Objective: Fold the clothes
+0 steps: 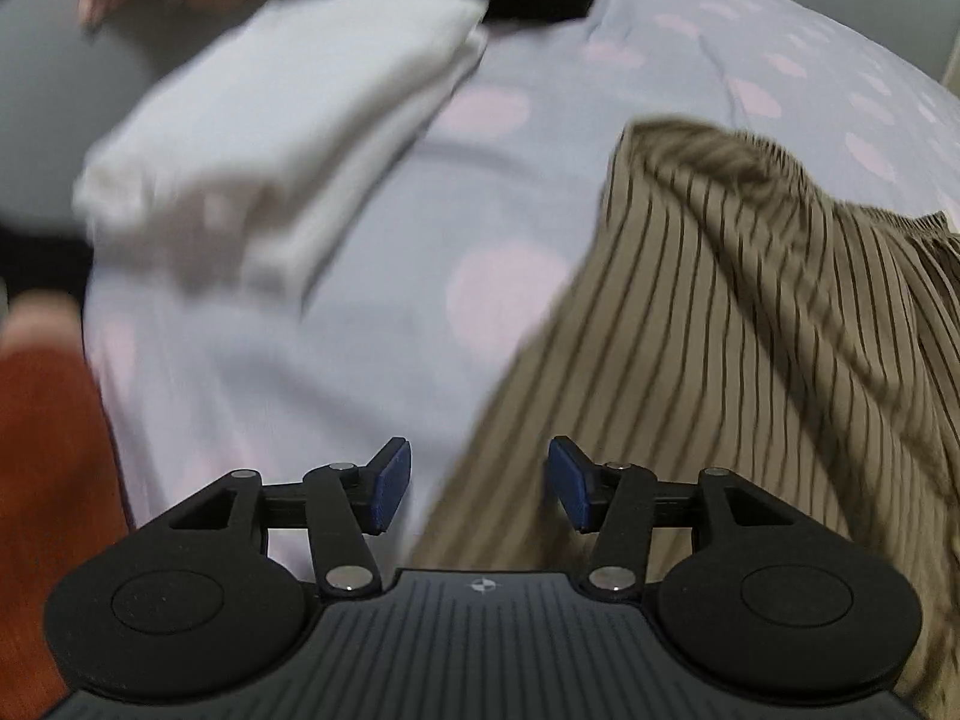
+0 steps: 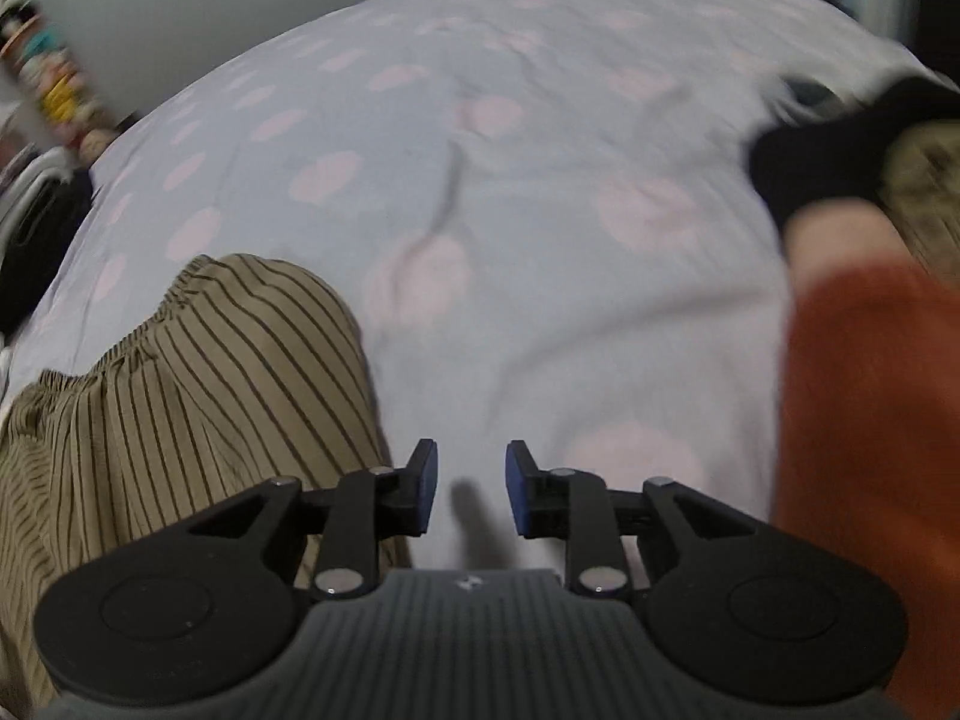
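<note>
Both grippers' fingers spread and empty above the dotted bedsheet (image 2: 540,240), striped garment (image 1: 750,360) beside them.

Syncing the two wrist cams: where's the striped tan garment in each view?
Left wrist: the striped tan garment fills the right side, from mid-frame down to the bottom edge, beside the right fingertip.
Right wrist: it lies lower left, running under the left finger.
Shared landmark: the lilac bedsheet with pink dots, under the garment in both views.
</note>
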`<action>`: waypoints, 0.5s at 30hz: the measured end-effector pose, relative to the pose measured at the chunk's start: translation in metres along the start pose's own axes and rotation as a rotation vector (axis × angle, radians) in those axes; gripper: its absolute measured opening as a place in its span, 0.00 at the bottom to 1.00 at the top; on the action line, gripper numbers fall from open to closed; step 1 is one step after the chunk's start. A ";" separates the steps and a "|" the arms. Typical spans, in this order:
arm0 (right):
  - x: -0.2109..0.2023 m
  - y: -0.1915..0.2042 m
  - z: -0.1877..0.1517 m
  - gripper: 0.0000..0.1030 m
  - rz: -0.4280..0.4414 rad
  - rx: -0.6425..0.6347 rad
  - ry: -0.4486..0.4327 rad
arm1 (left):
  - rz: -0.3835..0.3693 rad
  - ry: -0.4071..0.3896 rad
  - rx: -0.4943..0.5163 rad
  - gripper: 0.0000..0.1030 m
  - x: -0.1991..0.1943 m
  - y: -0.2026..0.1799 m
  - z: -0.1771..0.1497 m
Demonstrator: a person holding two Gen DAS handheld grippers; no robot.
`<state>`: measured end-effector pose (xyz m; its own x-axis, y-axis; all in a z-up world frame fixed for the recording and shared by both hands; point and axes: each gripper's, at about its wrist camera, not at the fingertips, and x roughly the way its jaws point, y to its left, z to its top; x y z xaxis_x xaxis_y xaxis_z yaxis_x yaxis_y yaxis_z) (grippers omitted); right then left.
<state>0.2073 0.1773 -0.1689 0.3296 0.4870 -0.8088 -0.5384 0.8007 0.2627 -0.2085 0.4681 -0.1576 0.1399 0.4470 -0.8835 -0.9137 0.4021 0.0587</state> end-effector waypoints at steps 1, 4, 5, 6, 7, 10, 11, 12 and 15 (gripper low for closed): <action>-0.004 -0.002 -0.006 0.28 0.010 0.018 0.001 | 0.004 0.015 -0.010 0.53 0.001 0.003 -0.008; -0.012 -0.006 -0.026 0.29 0.013 0.049 0.003 | 0.013 0.000 -0.012 0.20 0.002 0.006 -0.026; -0.013 -0.007 -0.031 0.29 0.004 0.054 0.004 | 0.011 -0.014 -0.004 0.01 0.000 0.004 -0.027; -0.014 -0.008 -0.036 0.29 -0.005 0.063 0.009 | 0.013 -0.029 0.003 0.01 -0.003 0.001 -0.029; -0.015 -0.011 -0.041 0.29 -0.009 0.077 0.015 | 0.033 -0.045 0.006 0.01 -0.005 -0.001 -0.030; -0.021 -0.018 -0.050 0.29 -0.008 0.113 0.020 | 0.136 -0.098 -0.036 0.01 -0.012 0.000 -0.035; -0.023 -0.019 -0.052 0.30 -0.005 0.121 0.015 | 0.169 -0.103 -0.058 0.01 -0.013 0.004 -0.036; -0.026 -0.020 -0.054 0.31 -0.001 0.129 0.009 | 0.193 -0.099 -0.073 0.01 -0.013 0.008 -0.037; -0.027 -0.024 -0.060 0.34 0.031 0.158 0.026 | 0.194 -0.075 -0.089 0.01 -0.009 0.018 -0.038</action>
<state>0.1646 0.1242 -0.1849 0.2934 0.5052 -0.8116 -0.4190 0.8310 0.3658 -0.2405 0.4407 -0.1661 -0.0169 0.5686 -0.8224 -0.9559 0.2321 0.1801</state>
